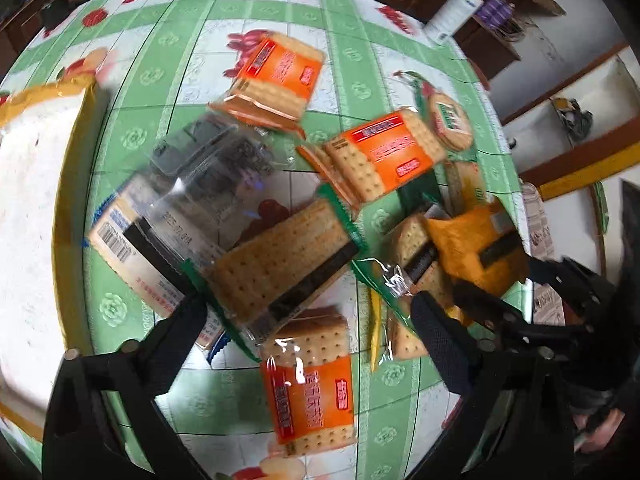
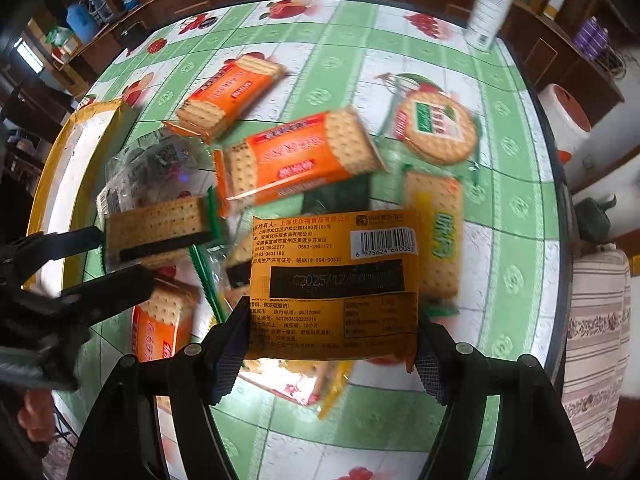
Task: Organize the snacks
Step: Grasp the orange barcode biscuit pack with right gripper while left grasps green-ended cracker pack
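Observation:
Snack packs lie scattered on a green-and-white tablecloth (image 1: pixel 360 40). My left gripper (image 1: pixel 308 312) is open and straddles a green-edged cracker pack with a dark filling (image 1: pixel 280 256); the left finger touches its edge and the right finger stands clear. The right wrist view shows that gripper (image 2: pixel 126 258) beside the same pack (image 2: pixel 160 228). My right gripper (image 2: pixel 332 340) is shut on a yellow pack with a barcode (image 2: pixel 336 280), held above the pile. From the left wrist, the yellow pack (image 1: pixel 476 248) and the right gripper (image 1: pixel 520 280) appear at the right.
Three orange cracker packs (image 1: pixel 280 76) (image 1: pixel 380 156) (image 1: pixel 312 392), a round cracker pack (image 1: pixel 448 120) and a clear pack (image 1: pixel 192 184) lie around. A white tray with a yellow rim (image 1: pixel 40 200) stands at the left. A white bottle (image 2: pixel 490 4) stands at the far edge.

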Motion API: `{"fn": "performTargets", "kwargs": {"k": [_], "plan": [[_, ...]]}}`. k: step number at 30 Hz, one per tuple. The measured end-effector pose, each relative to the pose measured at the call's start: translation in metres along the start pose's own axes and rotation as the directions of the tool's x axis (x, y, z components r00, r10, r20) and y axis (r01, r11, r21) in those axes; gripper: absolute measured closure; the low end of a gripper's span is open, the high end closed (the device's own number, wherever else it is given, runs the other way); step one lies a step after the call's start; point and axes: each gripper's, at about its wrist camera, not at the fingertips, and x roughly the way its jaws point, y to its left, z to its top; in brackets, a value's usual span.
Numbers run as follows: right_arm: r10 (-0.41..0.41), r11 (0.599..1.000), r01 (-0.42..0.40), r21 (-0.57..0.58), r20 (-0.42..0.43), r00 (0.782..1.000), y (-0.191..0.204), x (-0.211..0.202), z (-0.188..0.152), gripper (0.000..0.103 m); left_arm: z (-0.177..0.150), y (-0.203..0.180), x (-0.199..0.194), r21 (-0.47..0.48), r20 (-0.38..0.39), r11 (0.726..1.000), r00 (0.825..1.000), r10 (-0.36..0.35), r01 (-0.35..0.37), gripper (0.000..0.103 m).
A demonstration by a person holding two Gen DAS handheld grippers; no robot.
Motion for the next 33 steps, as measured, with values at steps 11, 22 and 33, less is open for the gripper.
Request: {"fn": "performTargets", "kwargs": {"k": [11, 22, 33], "plan": [[0.03, 0.999, -0.03, 0.031, 0.027, 0.999, -0.01, -0.011, -0.01, 0.029, -0.005, -0.008, 0.018, 0.04, -0.097, 0.998, 0.994, -0.053, 0.058, 0.087], [0.047, 0.995, -0.049, 0.086, 0.023, 0.999, -0.032, -0.011, -0.018, 0.029, 0.022, -0.075, -0.013, 0.452, -0.046, 0.892, 0.998, 0.045, -0.02, 0.036], [0.06, 0.991, -0.063, 0.121, 0.03, 0.998, -0.052, -0.016, -0.021, 0.028, 0.038, -0.075, 0.045, 0.663, -0.111, 0.741, 0.965, 0.236, -0.105, 0.036]]}}
